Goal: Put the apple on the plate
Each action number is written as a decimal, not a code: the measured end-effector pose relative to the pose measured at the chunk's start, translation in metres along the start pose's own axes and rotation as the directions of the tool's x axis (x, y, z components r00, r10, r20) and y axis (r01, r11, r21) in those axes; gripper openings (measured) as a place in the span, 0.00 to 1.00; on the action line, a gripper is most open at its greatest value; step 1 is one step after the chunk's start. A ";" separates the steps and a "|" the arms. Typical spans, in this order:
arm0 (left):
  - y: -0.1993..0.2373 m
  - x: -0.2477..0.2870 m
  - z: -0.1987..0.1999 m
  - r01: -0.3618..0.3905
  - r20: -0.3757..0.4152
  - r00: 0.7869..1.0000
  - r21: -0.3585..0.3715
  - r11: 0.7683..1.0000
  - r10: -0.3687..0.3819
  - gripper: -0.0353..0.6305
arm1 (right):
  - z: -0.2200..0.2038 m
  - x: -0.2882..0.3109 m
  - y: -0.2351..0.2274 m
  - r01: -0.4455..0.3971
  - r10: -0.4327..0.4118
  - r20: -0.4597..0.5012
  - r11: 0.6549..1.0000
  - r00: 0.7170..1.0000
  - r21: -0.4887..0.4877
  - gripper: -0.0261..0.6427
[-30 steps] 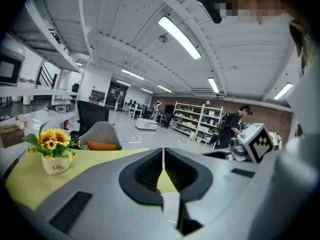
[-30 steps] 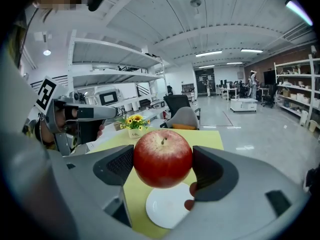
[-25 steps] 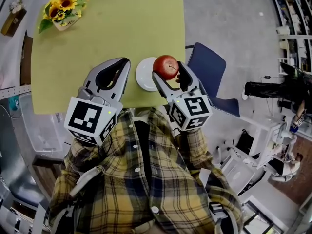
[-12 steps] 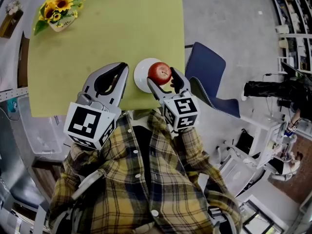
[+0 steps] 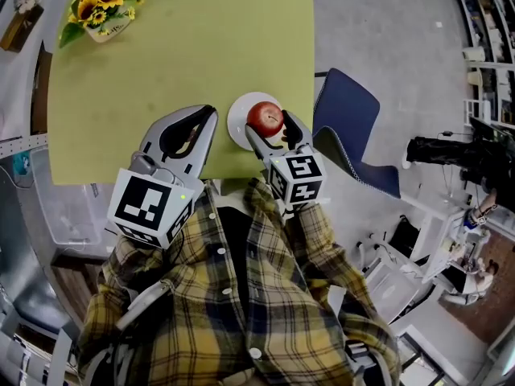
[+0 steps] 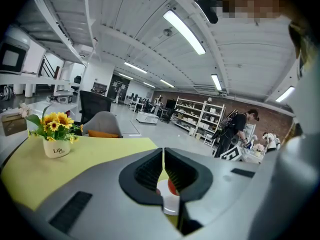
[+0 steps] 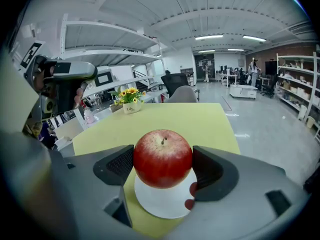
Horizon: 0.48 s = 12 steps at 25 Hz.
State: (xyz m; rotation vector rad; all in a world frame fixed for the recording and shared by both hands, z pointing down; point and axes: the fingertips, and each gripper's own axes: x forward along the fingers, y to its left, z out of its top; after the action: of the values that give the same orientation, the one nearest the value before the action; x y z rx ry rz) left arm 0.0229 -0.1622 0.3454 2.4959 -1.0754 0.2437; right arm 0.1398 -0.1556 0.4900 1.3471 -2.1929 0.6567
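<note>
A red apple [image 5: 265, 118] [image 7: 162, 158] sits between the pads of my right gripper [image 5: 268, 127] [image 7: 162, 166], which is shut on it from both sides. It is held upright, stem up, right over the small white plate [image 5: 239, 125] [image 7: 162, 202] near the front right edge of the yellow-green table [image 5: 161, 63]. I cannot tell whether the apple touches the plate. My left gripper [image 5: 208, 117] [image 6: 163, 169] is shut and holds nothing, just left of the plate. Through its jaws I glimpse the plate [image 6: 171, 205] and a sliver of the apple [image 6: 172, 186].
A pot of sunflowers [image 5: 103, 14] [image 6: 55, 134] [image 7: 131, 101] stands at the table's far left corner. A blue chair [image 5: 350, 127] is close to the table's right side. A clear plastic bin [image 5: 68, 215] sits on the floor at the left. A person [image 6: 235, 131] stands by distant shelves.
My right gripper has carried the apple leftward, from beside the plate's right rim to over the plate. The left gripper has hardly moved.
</note>
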 end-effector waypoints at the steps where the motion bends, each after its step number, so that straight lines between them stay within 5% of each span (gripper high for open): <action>1: 0.000 -0.001 -0.001 0.001 -0.002 1.000 -0.001 1.000 -0.001 0.08 | -0.002 0.002 0.000 0.002 -0.002 -0.002 1.000 1.000 -0.004 0.58; 12: 0.014 -0.010 -0.013 0.004 -0.037 0.999 -0.008 1.000 -0.004 0.08 | -0.025 0.032 -0.002 0.049 -0.050 -0.017 0.997 0.999 -0.054 0.58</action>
State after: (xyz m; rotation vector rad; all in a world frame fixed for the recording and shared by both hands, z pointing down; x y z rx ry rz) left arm 0.0064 -0.1587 0.3578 2.4763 -1.0547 0.2827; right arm 0.1327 -0.1622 0.5292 1.3587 -2.1401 0.5853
